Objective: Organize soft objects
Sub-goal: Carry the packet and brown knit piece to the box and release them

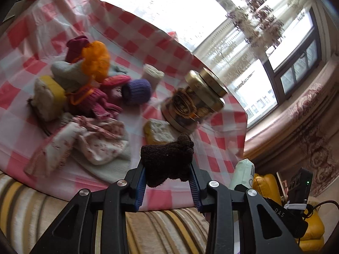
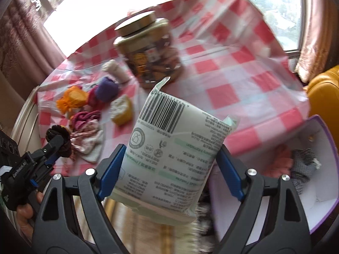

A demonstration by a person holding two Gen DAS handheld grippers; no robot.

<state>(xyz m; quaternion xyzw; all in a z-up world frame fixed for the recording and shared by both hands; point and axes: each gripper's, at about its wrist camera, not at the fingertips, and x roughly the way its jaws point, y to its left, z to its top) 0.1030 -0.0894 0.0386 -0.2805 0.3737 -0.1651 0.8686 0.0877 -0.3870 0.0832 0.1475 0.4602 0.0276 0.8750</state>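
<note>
grip looks firm on both sides: the left gripper [image 1: 169, 175] pinches a brown knit piece [image 1: 167, 160], and the right gripper [image 2: 169, 169] clamps a pale tissue pack [image 2: 173, 148] above the near edge of the checked tablecloth [image 2: 243, 67]. better to lower each fully into the purple-rimmed box [image 2: 330, 148] before releasing. it already holds striped and pink fabric. the lidded jar [image 2: 150, 53] holds wrapped snacks, probably.

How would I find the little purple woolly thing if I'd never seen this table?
Look at the table with the pink-and-white checked cloth and find the big gold-lidded jar. Left of the jar lies a heap of soft things, and at the heap's jar-side edge sits the purple knitted piece. It is the only purple one, round like a small cup, beside the orange pom-pom and dark pink knits.
</note>
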